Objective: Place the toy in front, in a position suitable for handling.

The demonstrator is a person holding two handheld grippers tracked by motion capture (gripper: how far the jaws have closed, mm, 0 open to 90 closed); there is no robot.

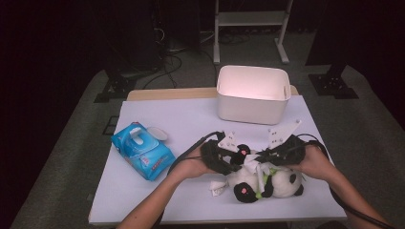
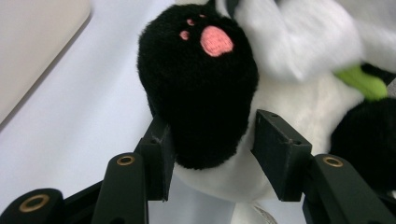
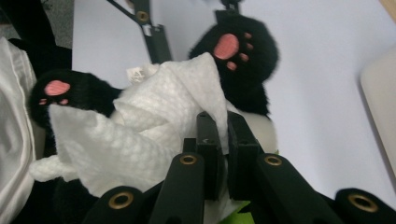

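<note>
the bench (image 1: 157,200) has a pale lilac top, and a white tub (image 1: 253,94) stands open at its far edge, right of centre. at the left side lies a blue pack of wet wipes (image 1: 142,150) with its white lid flap up, well apart from the tub.

near the front edge, right of the middle, a plush panda (image 1: 267,183) lies on its back, white belly up and black paws raised. both hands meet over it. the left gripper (image 1: 228,161) comes in from the left, and in the left gripper view its fingers (image 2: 159,161) stand to either side of one black paw (image 2: 198,84) with a pink pad, at a middling width; the left pad touches the fur, while i cannot tell whether the right one presses. the right gripper (image 1: 267,157) reaches in from the right, and in the right gripper view its fingers (image 3: 209,140) are pinched together on a white wipe (image 3: 154,121), which drapes crumpled over the panda's belly between two paws.

a small crumpled white scrap (image 1: 217,187) lies on the bench just left of the panda.
</note>
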